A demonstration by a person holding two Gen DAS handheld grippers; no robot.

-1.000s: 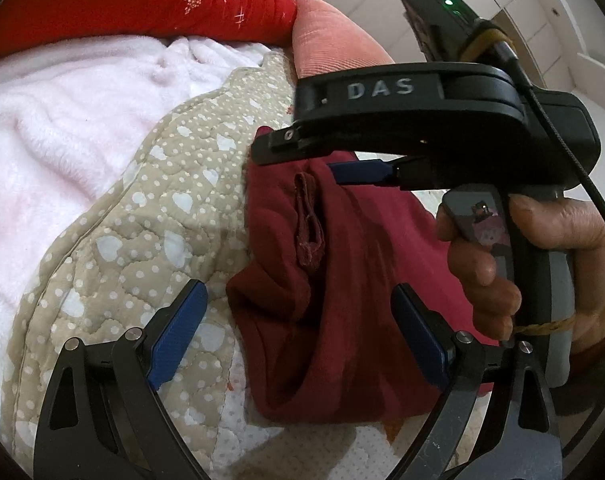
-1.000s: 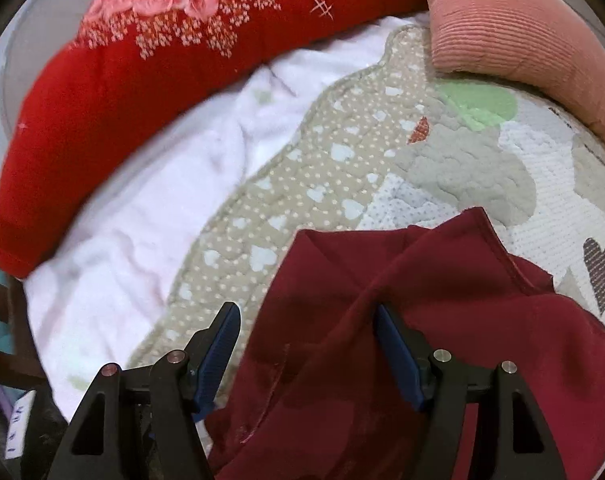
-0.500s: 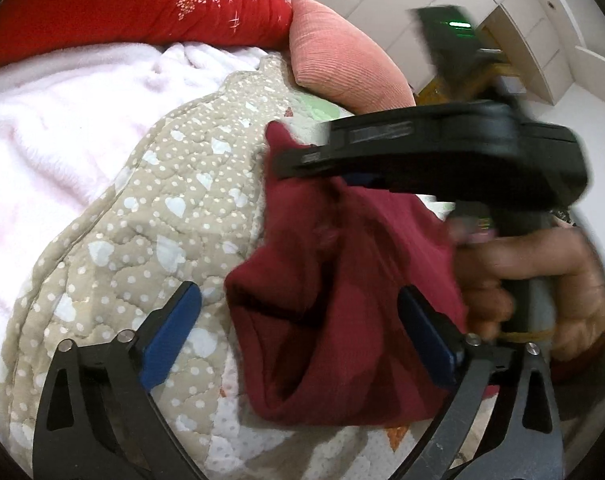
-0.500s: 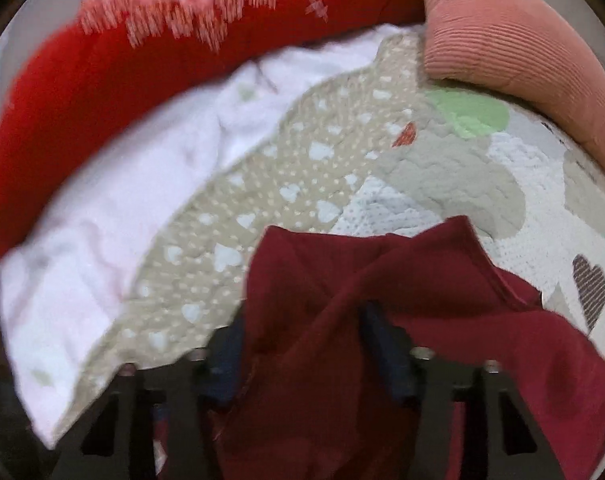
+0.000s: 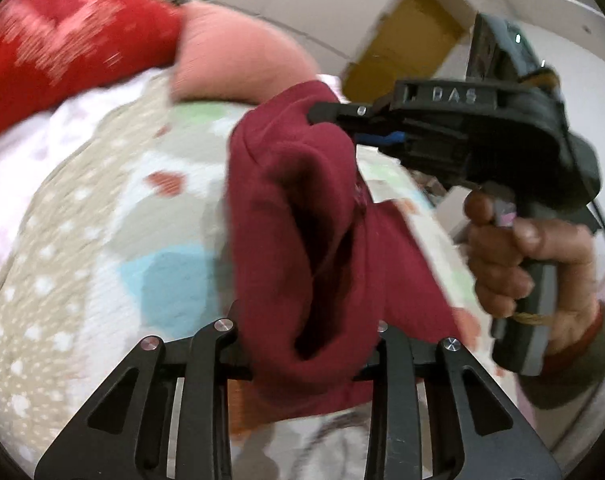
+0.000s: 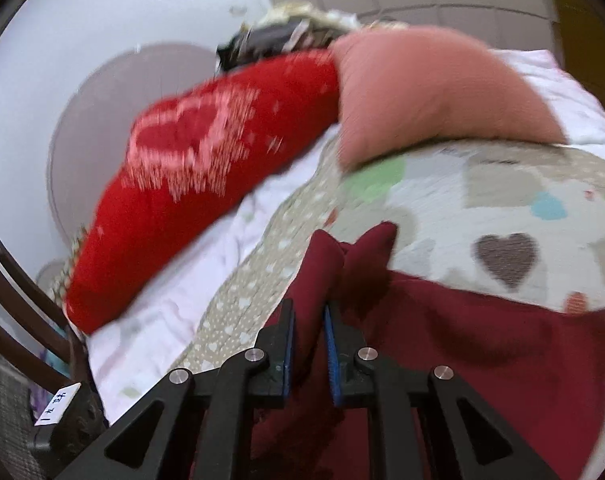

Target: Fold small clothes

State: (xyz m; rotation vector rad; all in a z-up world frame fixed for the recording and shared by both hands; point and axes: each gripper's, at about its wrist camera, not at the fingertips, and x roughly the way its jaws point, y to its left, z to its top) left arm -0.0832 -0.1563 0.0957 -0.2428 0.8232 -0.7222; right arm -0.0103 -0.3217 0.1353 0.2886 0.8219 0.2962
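A dark red small garment (image 5: pixel 302 248) hangs bunched above the quilted bed cover (image 5: pixel 102 240). My left gripper (image 5: pixel 306 344) has its jaws drawn in around the lower bunch of cloth, which hides the pads. My right gripper (image 6: pixel 308 344) is shut on a fold of the same garment (image 6: pixel 482 340); it also shows in the left wrist view (image 5: pixel 342 120), gripping the garment's top edge and held by a hand (image 5: pixel 522 264). Both views are motion-blurred.
A red embroidered pillow (image 6: pixel 206 168) and a pink corduroy pillow (image 6: pixel 434 92) lie at the bed's far side. A pale pink blanket (image 6: pixel 174 296) lies beside the quilt. A dark wooden chair (image 6: pixel 18 304) stands at the left edge.
Both grippers have closed on the dark red garment and lifted it off the quilt. The cameras now tilt up toward the pillows and the wall.
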